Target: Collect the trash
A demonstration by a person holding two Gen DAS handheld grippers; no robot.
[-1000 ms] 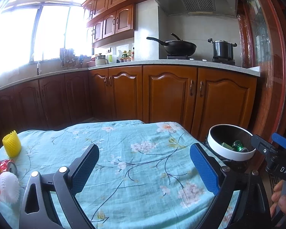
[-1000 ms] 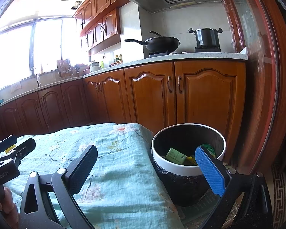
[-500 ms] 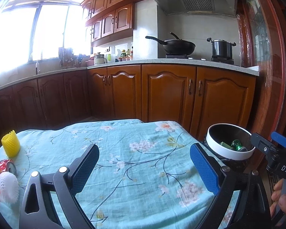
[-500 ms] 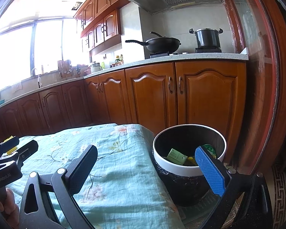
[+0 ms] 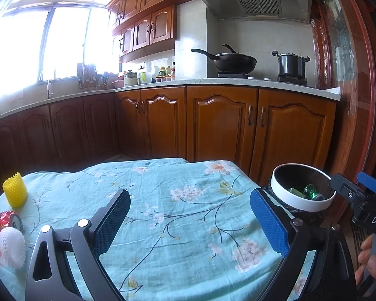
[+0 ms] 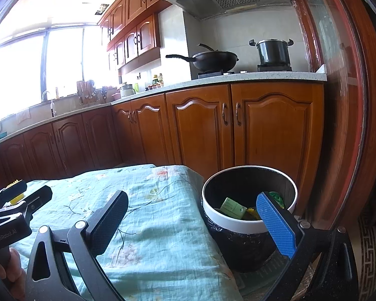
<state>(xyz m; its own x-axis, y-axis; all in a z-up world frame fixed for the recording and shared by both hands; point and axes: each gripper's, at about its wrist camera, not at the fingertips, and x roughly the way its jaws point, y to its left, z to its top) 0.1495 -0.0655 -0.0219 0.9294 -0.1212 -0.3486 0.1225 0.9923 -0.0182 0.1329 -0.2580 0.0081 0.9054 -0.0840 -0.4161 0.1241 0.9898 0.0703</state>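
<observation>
We held both claws apart and empty: the left gripper (image 5: 189, 219) hung over the flowered tablecloth (image 5: 178, 200), and the right gripper (image 6: 191, 222) hung at the table's edge beside the trash bin (image 6: 248, 222), which already held a green box (image 6: 231, 207) and other scraps. The remaining trash sat at the far left of the cloth: a crushed red can (image 5: 5, 222), a white foam net (image 5: 12, 247) just in front of it and apparently touching, and a yellow foam net (image 5: 15, 193) a little behind. We judged the main risk to be the crowding, since a claw closing on the can could snag or push away the white net, and the soft netting could slip from the pads. The cloth might also bunch and drag. The can lay on its side, its long axis roughly across the left view, its opened top facing right. The yellow net stood upright.
</observation>
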